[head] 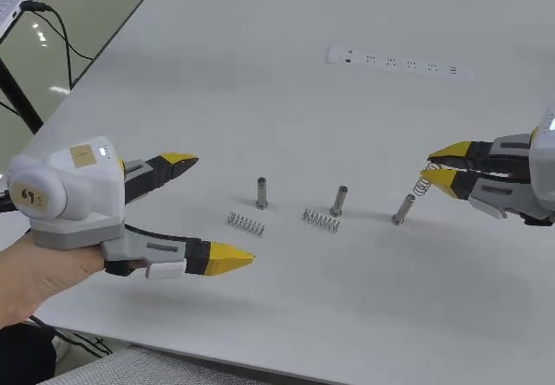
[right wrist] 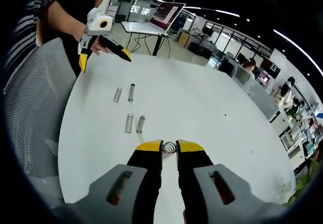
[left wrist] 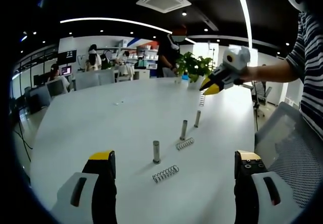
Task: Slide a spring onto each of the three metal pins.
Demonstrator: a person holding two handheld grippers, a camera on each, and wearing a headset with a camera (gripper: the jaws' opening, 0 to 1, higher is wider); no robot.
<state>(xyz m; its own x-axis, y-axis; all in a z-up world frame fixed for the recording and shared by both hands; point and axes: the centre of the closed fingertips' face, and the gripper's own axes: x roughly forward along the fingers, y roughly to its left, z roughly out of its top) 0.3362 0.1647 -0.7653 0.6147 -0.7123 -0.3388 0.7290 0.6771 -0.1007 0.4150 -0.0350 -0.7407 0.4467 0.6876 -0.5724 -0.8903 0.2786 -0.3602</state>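
held spring (head: pixel 422 183): pinched between the tips of the right gripper (head: pixel 431 166), tilted, just above the right pin (head: pixel 404 209); contact with the pin cannot be told.
left spring (head: pixel 245 223): flat on the white table (head: pixel 260 73), just in front of the left pin (head: pixel 262 192).
middle spring (head: pixel 321 219): flat, just in front of the middle pin (head: pixel 339 200).
right gripper: jaws nearly closed on the held spring.
left gripper (head: pixel 224 209): jaws wide apart, empty, above the table's near edge, left of the pins.
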